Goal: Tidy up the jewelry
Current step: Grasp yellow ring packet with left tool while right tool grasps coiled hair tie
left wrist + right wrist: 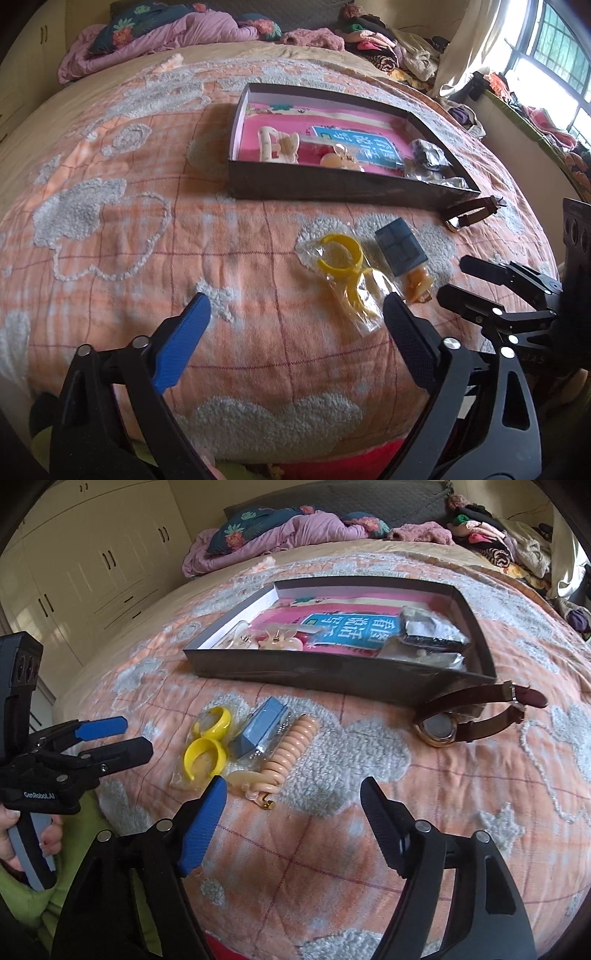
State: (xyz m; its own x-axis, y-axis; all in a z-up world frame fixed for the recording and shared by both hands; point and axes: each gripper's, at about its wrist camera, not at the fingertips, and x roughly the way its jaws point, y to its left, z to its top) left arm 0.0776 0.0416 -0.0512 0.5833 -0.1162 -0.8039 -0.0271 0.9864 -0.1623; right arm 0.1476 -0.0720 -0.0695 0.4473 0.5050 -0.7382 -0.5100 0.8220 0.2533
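Note:
A dark shallow box (332,188) (332,677) lies on the bed with hair clips (279,147) and bagged jewelry (428,158) on its pink lining. In front of it lie a clear bag of yellow bangles (340,254) (207,742), a blue-grey packet (400,245) (264,723), a peach coil cord (291,749) and a brown strap watch (471,212) (476,712). My left gripper (295,314) (122,740) is open and empty, hovering just before the bangles. My right gripper (293,794) (456,277) is open and empty near the coil cord.
The bed has an orange blanket with white fluffy patches (147,258). Pillows and a purple quilt (166,33) lie at the head. A clothes pile (388,48) sits at the far right by a window (546,55). Wardrobes (92,561) stand on the left.

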